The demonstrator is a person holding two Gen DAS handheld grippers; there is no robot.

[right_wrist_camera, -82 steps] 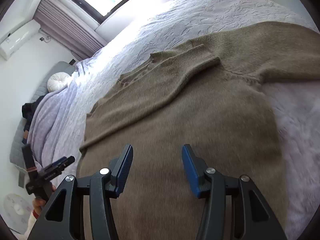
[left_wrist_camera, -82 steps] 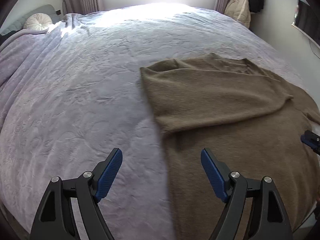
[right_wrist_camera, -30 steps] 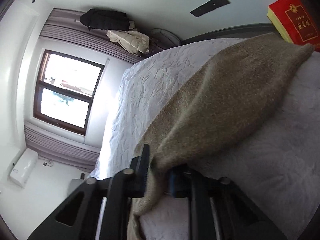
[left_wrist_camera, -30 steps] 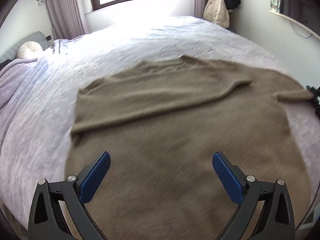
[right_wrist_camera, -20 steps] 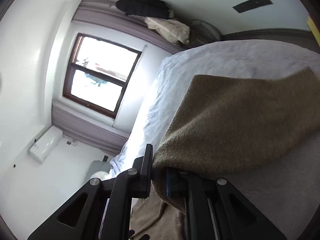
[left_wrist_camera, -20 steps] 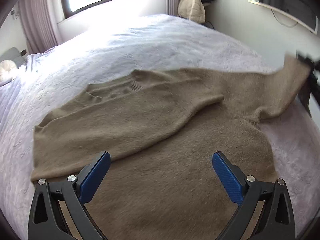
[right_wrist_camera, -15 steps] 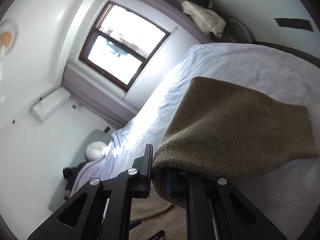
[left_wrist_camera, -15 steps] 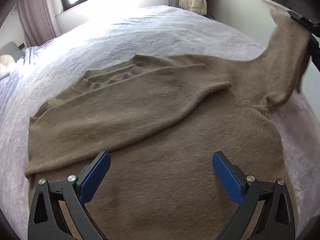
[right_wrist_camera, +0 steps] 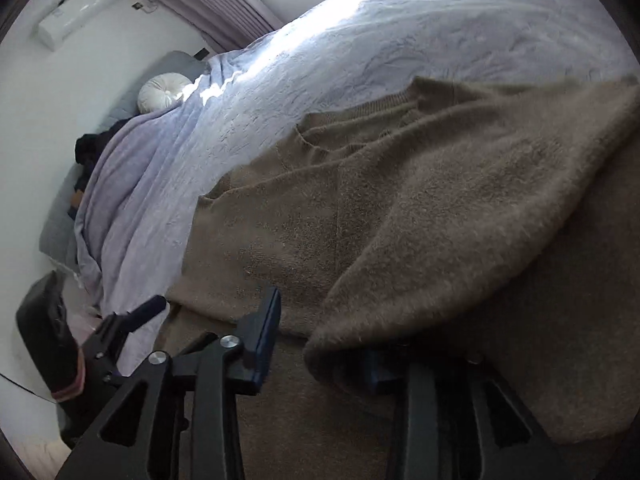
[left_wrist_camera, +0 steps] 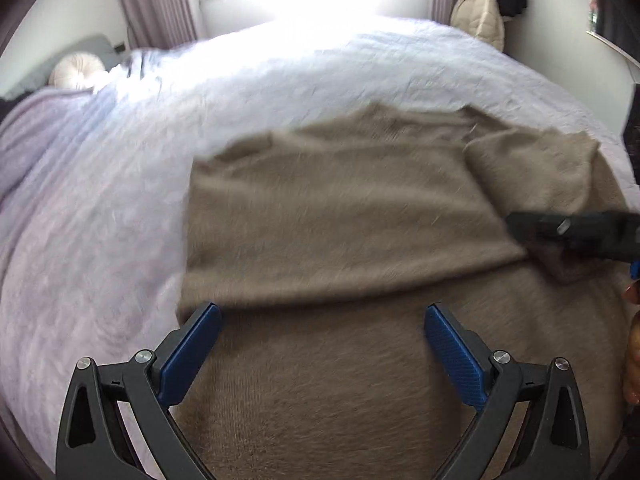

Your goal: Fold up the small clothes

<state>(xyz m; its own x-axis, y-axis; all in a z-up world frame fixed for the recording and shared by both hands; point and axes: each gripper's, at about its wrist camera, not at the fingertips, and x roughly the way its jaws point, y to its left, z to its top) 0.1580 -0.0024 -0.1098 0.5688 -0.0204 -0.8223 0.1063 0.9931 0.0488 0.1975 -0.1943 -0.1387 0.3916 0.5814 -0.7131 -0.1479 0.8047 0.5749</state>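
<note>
A fuzzy brown sweater point(left_wrist_camera: 340, 216) lies flat on the bed, one sleeve folded across its chest. My left gripper point(left_wrist_camera: 320, 344) is open and empty just above the sweater's lower body. My right gripper point(right_wrist_camera: 316, 344) has its jaws apart; the other sleeve's cuff point(right_wrist_camera: 440, 240) lies folded over the chest and drapes over the right finger. The right gripper also shows in the left wrist view point(left_wrist_camera: 576, 232), low over the sweater's right side.
The bed point(left_wrist_camera: 280, 80) has a pale lavender quilt. A round white cushion point(left_wrist_camera: 78, 74) lies at the headboard end. Curtains and a window stand behind the bed; a beige coat point(left_wrist_camera: 478, 20) hangs at the far right wall.
The right gripper carried the sleeve up and over from the bed's right side onto the sweater's chest, and its jaws have opened. The left gripper stayed open and shifted left.
</note>
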